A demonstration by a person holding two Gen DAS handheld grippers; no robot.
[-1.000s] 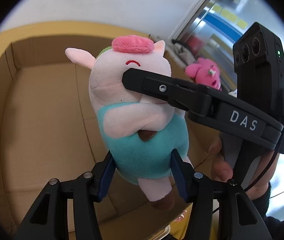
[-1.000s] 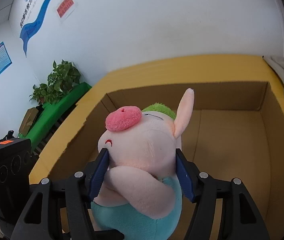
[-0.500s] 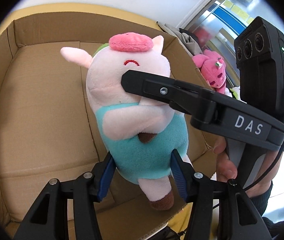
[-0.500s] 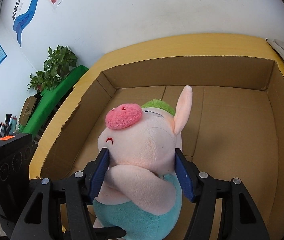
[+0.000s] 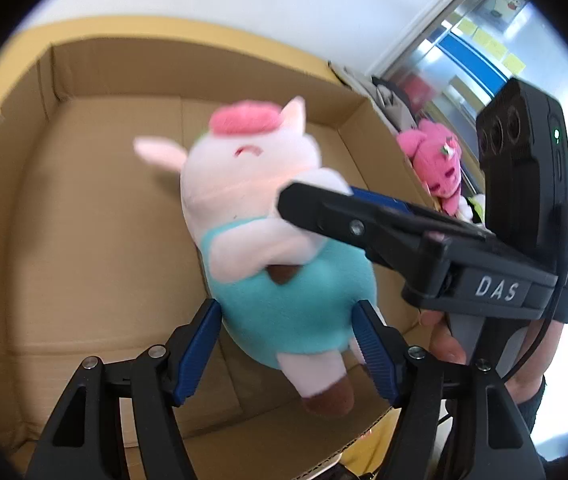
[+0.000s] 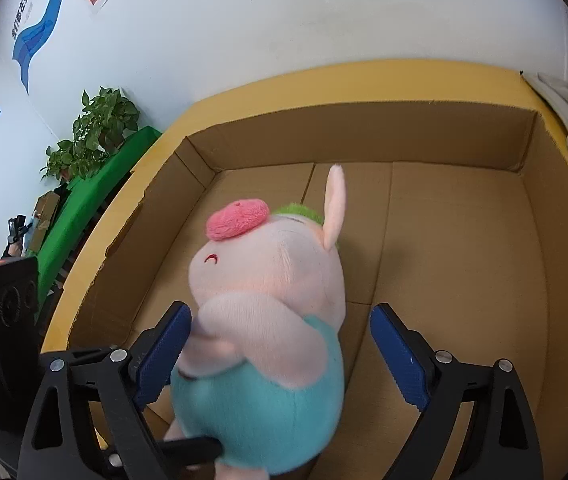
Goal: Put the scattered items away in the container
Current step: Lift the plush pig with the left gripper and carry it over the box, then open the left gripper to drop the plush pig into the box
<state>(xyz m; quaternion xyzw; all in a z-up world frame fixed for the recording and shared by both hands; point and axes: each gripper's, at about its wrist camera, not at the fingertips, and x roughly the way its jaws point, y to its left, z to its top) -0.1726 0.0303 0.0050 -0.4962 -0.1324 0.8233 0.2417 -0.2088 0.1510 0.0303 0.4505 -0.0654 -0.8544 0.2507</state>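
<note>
Presently the plush pig [image 5: 268, 248] hangs over the open cardboard box [image 6: 455, 280], inside its walls and above its bare floor. Both hand-held tools are letting go. The right gripper [image 6: 280, 356] has jaws opening; its right pad stands clear of the toy, while its left pad sits at the pig's arm, and I cannot tell whether it touches. The left gripper [image 5: 284, 344] also has jaws opening, with the pig's teal body between its blue pads; the pads look at, or barely off, the cloth, and blur prevents a firmer reading.

Judgement on the step: this is the release. It would be done well by spreading both pairs of jaws fully before either tool is drawn back, so no pad drags the cloth and tips the toy toward a wall. The pig is soft and light and should land without harm.

Clearances: the box floor is bare and roomy on every side of the toy. The near rim lies under the left tool; lifting out upward would be safer than pulling back across it. A pink plush toy [image 5: 439, 160] waits outside the box, beyond its right wall.
</note>
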